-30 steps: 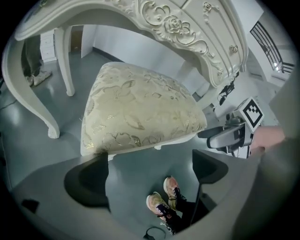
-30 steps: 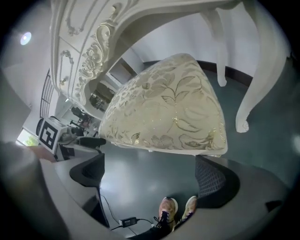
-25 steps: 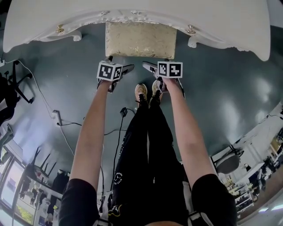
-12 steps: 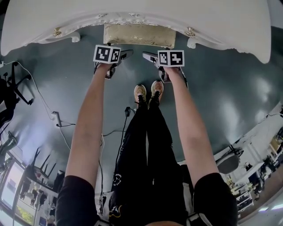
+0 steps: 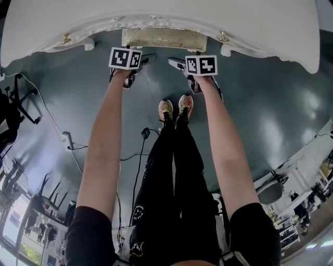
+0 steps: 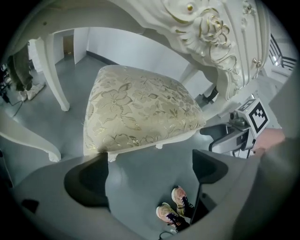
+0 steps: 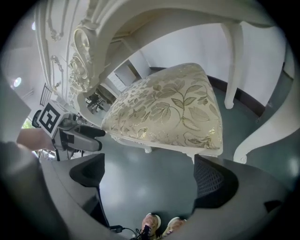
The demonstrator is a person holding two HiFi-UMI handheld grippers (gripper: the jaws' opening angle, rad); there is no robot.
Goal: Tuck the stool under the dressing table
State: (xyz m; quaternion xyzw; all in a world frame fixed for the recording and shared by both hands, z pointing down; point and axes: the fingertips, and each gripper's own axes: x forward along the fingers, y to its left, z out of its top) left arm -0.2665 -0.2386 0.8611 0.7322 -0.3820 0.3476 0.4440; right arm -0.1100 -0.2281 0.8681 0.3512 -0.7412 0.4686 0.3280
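Head view: nearest the camera, black trousers [image 5: 171,197] and two bare forearms are seen reaching down to a pair of pale orange-and-cream shoes [image 5: 174,108] set on a glossy dark grey-green floor [image 5: 260,104], across which a thin black cable [image 5: 138,171] is trailed. Just beyond the shoes the left gripper [image 5: 148,58] and the right gripper [image 5: 177,63] are held side by side, each topped by a cube with square markers and aimed forward. In the left gripper view the left gripper [image 6: 149,173] is shown with its dark pads spread wide, only floor and shoes being seen between them; in the right gripper view the right gripper [image 7: 152,176] is likewise spread, with nothing pinched. Just ahead of both pairs of jaws stands the square stool with a cream, gold-flowered cushion and a white frame [image 5: 164,39] [image 6: 140,112] [image 7: 168,110]; whether its near edge is touched cannot be told. The stool is placed between the curved white legs and beneath the ornate white dressing table with gilded carving [image 5: 156,15] [image 6: 211,37] [image 7: 79,51], so that from above only a narrow near strip of cushion is left showing past the table's front edge.
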